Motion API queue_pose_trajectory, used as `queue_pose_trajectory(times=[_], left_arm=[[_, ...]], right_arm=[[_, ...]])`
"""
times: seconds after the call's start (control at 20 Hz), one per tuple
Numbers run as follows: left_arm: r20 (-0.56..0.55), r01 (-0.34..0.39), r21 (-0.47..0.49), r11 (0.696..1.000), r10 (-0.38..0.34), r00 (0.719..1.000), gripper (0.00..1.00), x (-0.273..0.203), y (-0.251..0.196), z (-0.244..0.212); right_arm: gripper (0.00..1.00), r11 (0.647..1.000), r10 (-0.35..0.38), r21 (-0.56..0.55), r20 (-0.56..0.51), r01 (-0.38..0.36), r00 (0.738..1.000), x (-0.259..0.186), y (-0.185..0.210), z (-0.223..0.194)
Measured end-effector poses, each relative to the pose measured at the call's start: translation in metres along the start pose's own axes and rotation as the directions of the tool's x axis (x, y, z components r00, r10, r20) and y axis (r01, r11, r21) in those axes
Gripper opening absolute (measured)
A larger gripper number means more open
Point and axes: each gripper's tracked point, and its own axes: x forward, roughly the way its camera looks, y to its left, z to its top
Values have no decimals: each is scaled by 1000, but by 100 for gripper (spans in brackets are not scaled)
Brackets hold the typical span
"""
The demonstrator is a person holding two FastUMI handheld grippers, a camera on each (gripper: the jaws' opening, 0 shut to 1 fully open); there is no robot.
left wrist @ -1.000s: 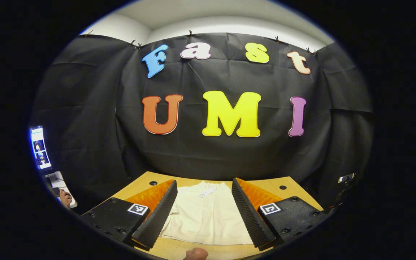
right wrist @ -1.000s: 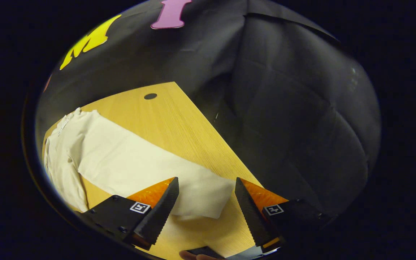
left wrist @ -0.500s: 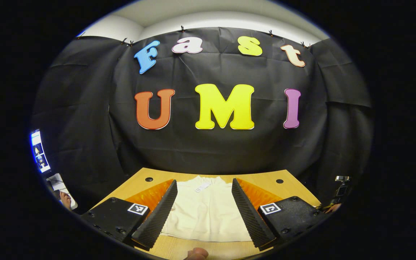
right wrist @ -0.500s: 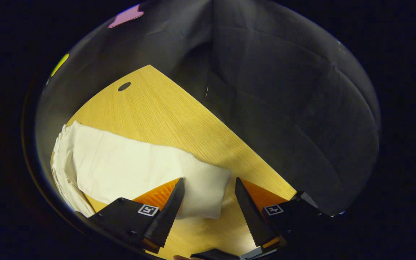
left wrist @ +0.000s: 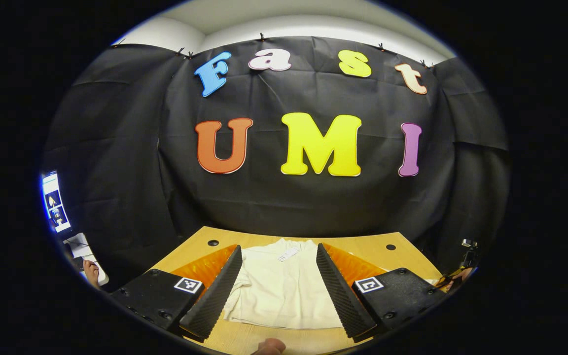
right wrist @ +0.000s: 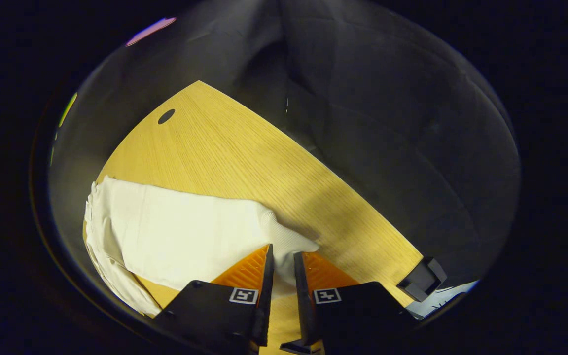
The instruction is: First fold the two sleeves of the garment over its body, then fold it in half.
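Here one right claw (right wrist: pixel 283 264) pinches one sleeve (right wrist: pixel 190 231).

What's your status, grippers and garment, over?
Right gripper shut on sleeve cuff. Left gripper open above garment. Table clear ahead.

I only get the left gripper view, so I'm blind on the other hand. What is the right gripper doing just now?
Observer: The right gripper has its fingers closed on the cuff end of the cream garment's right sleeve.
Operator: Is that sleeve folded over the body yet?
Observer: No, it lies stretched out flat on the wooden table, away from the body.
Operator: Anything near the table edge there?
Observer: A small black block sits at the table's corner, apart from the sleeve.
Operator: And my left gripper?
Observer: The left gripper is open above the garment's body, holding nothing.
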Motion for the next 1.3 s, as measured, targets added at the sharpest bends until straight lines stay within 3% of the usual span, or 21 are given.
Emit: queue_pose_trajectory(times=[0.05, 0.35, 0.6, 0.8, 1.0, 1.3], left_arm=[[0, -6, -6, 1000, 6, 1000, 96, -1, 2, -2], [-1, -21, -5, 1000, 21, 1000, 96, 7, 32, -9], [27, -12, 3, 1000, 12, 1000, 96, 18, 56, -14], [40, 47, 25, 999, -48, 998, 96, 24, 64, -19], [62, 84, 22, 996, -85, 994, 96, 32, 78, -14], [41, 76, 35, 997, -77, 996, 96, 48, 114, -24]], right_arm=[[3, 1000, 2, 0, -13, -2, 1000, 0, 2, -4], [1, 999, 37, -34, 54, -36, 998, -45, 22, 17], [0, 992, 86, -106, 126, -73, 988, -103, 75, 38], [0, 975, 139, -202, 197, -98, 971, -150, 146, 50], [0, 946, 229, -281, 219, -164, 949, -187, 244, 43], [0, 869, 363, -429, 213, -247, 907, -219, 405, 13]])
